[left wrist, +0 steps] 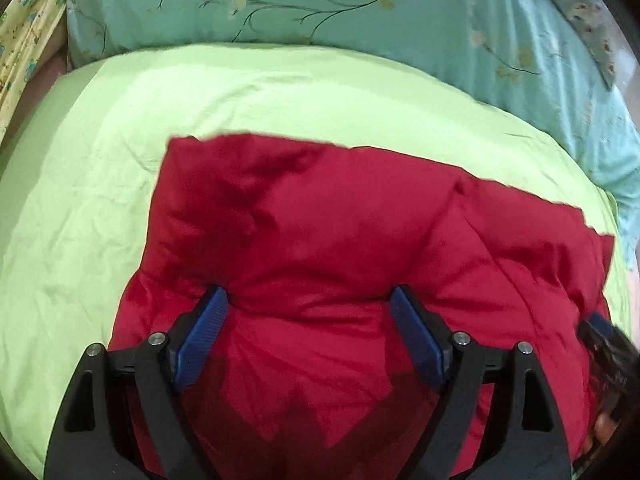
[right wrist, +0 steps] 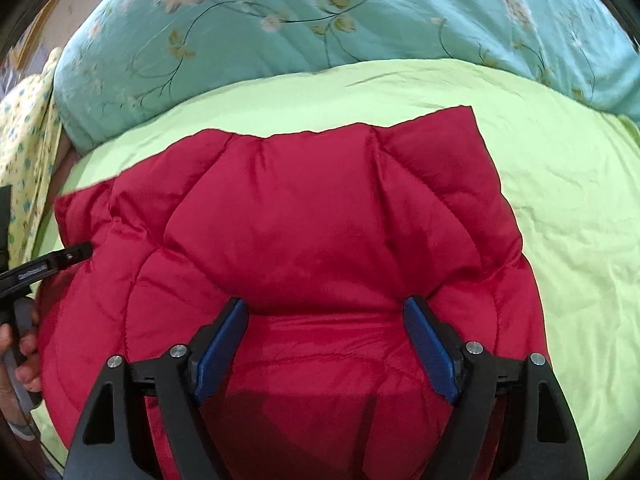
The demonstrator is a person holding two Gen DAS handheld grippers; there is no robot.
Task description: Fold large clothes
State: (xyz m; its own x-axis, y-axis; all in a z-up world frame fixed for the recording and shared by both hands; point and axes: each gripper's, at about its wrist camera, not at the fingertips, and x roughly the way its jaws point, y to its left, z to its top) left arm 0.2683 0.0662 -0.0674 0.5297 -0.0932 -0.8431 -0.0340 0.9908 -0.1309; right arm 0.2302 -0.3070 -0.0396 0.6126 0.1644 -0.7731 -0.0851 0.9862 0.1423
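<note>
Here, on the far left, a yellow patterned cloth (left wrist: pixel 24 40) hangs at the edge of the bed. Beside it, along the far side, lies a turquoise quilt with flowers (left wrist: pixel 300 0), and in front of it the light green bed sheet (left wrist: pixel 100 160) covers the bed. A grey flowered fabric (left wrist: pixel 580 12) shows at the far right corner in the left wrist view.

The red padded jacket (left wrist: pixel 340 220) lies on the green sheet, in the middle, puffy and partly folded, with its far edge towards the quilt. Nothing lies on top of it except the tools.

The left tongs (left wrist: pixel 308 300) are wide apart, and the blue pads press down on the red fabric without pinching it. The right tongs (right wrist: pixel 326 312) are also wide apart and rest on the jacket in the same way; the fabric bulges between the pads. In the right wrist view, the left tool and the person's fingers (right wrist: pixel 28 344) are at the jacket's left edge.
</note>
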